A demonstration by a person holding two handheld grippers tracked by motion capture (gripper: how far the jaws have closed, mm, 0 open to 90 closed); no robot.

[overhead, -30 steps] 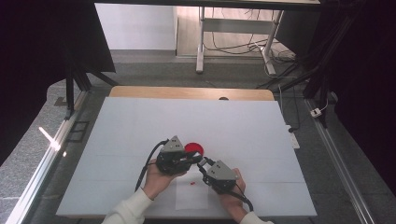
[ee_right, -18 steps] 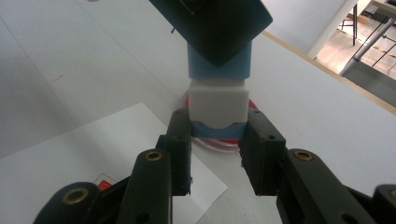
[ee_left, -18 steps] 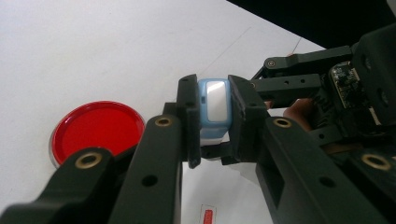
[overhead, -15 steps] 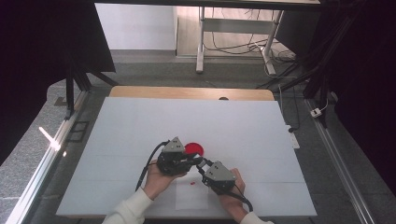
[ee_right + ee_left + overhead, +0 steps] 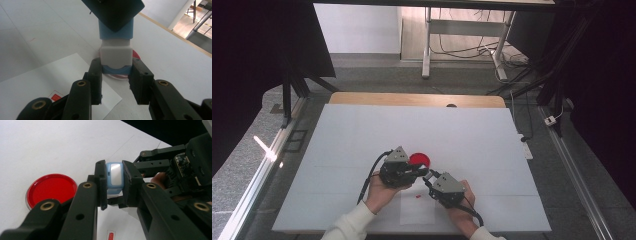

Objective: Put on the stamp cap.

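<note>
A small light-blue and white case (image 5: 114,177) hangs above the table, and my left gripper (image 5: 113,173) is shut on its blue part. In the right gripper view the case's white end (image 5: 115,55) points down between the jaws of my right gripper (image 5: 116,75), whose pads lie against its two sides; those jaws have just eased open a trifle. In the high view the left gripper (image 5: 424,173) and right gripper (image 5: 428,181) meet tip to tip near the table's front. A round red dish (image 5: 419,159) lies flat just beyond them.
A white paper sheet (image 5: 417,210) with a small red mark (image 5: 418,198) lies under the hands at the front edge. The white tabletop (image 5: 362,135) ends in a wooden strip (image 5: 412,99) at the far side. Cables trail back from both grippers.
Both hands and the case stay where they were. No visible shift in the red dish or the paper.
</note>
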